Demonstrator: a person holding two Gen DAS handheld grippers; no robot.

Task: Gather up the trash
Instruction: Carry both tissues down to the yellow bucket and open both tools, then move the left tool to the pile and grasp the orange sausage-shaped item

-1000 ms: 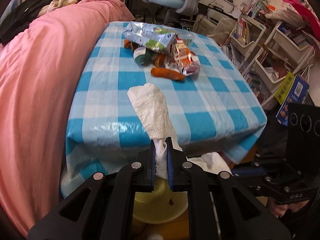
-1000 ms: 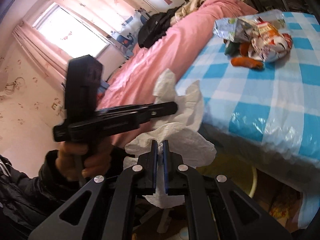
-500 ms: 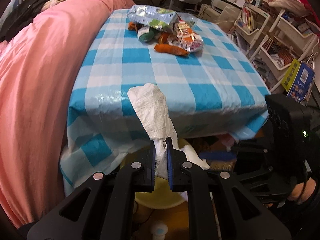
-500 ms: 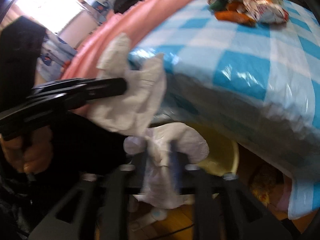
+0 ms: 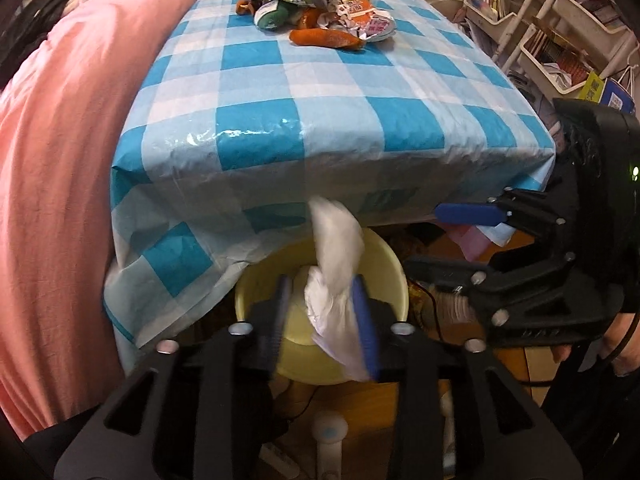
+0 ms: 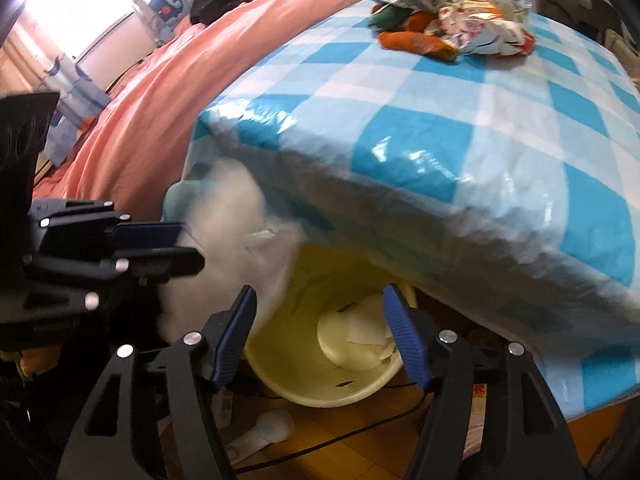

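Over the round pale-yellow plastic bin, the left gripper tilts down, jaws opening around a crumpled white tissue. Only the right view shows tissue inside; the right gripper opens empty.

Both grippers point steeply down over the bin, which serves as the landmark. The left gripper hangs above the bin's mouth, its jaws opening, with a tissue loose between them, lying against the right pad. The right gripper hovers just beside it over the bin's near rim, jaws opening wide with nothing between them. A hand grips the right gripper's handle.
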